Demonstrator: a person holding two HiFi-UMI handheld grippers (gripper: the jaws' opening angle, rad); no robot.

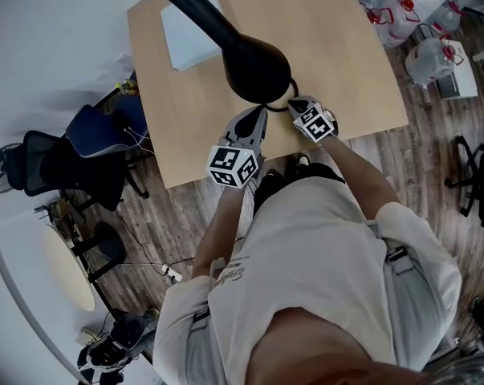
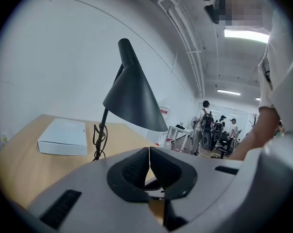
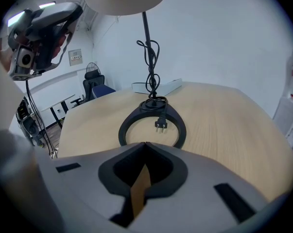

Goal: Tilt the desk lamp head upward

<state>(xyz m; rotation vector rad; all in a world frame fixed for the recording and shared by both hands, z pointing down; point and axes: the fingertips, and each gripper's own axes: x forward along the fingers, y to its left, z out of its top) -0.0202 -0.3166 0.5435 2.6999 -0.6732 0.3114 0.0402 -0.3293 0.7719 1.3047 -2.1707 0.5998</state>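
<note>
My left gripper (image 2: 149,152) has its jaws clenched, pad against pad, with nothing between them. The right gripper (image 3: 145,145) is closed the same way and also empty. Just past the left jaws and above them hangs the black cone-shaped lamp head (image 2: 134,93). Its wide mouth faces down toward the desk (image 1: 346,62) and its narrow end points up and to the far left. The gripper appears clear of it, though the head view is too cramped there for me to be sure. Ahead of the right jaws the lamp's black ring base (image 3: 124,128) lies flat on the wood, near the desk's near edge. The thin stem (image 3: 146,28) rises from the far side of the ring. A black cord (image 3: 151,76) is wound in loops around the stem, and its two-pin plug (image 3: 160,124) rests inside the ring. On the far left part of the desk, beyond the lamp, lies a flat white box (image 2: 63,136), well apart from both grippers. Far off to the right, a few people (image 2: 204,123) stand in the room.
</note>
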